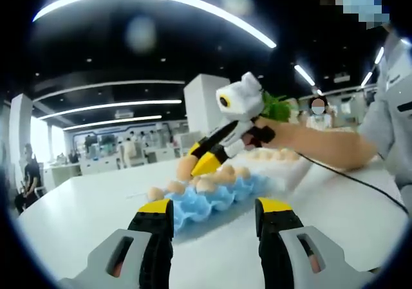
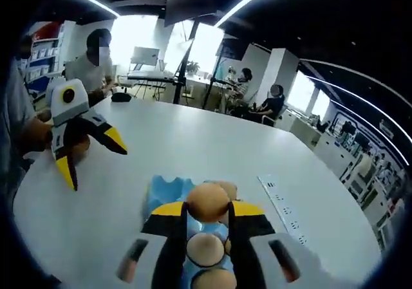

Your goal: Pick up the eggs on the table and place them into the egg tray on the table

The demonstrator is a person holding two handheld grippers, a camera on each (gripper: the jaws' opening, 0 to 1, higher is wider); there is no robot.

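Several eggs (image 1: 207, 185) sit in the blue egg tray (image 1: 212, 202) on the white table (image 1: 84, 218) in the left gripper view, just beyond the left gripper (image 1: 214, 221), whose jaws stand apart and hold nothing. Above the tray the right gripper (image 1: 205, 162) comes in from the right, clenched on one brown egg (image 1: 187, 167) over the cups. A white carton (image 1: 293, 163) with more eggs lies behind the tray.

In the right gripper view, the right gripper (image 2: 207, 212) grips the egg (image 2: 207, 201) by its sides, above the tray (image 2: 168, 192), where two eggs (image 2: 206, 248) already rest. The left gripper (image 2: 90, 152) is well apart, at the left, its jaws spread.

An egg is light, smooth and fragile, I judge – take it at the widest part, with a soft squeeze. I can read no writing or brand.
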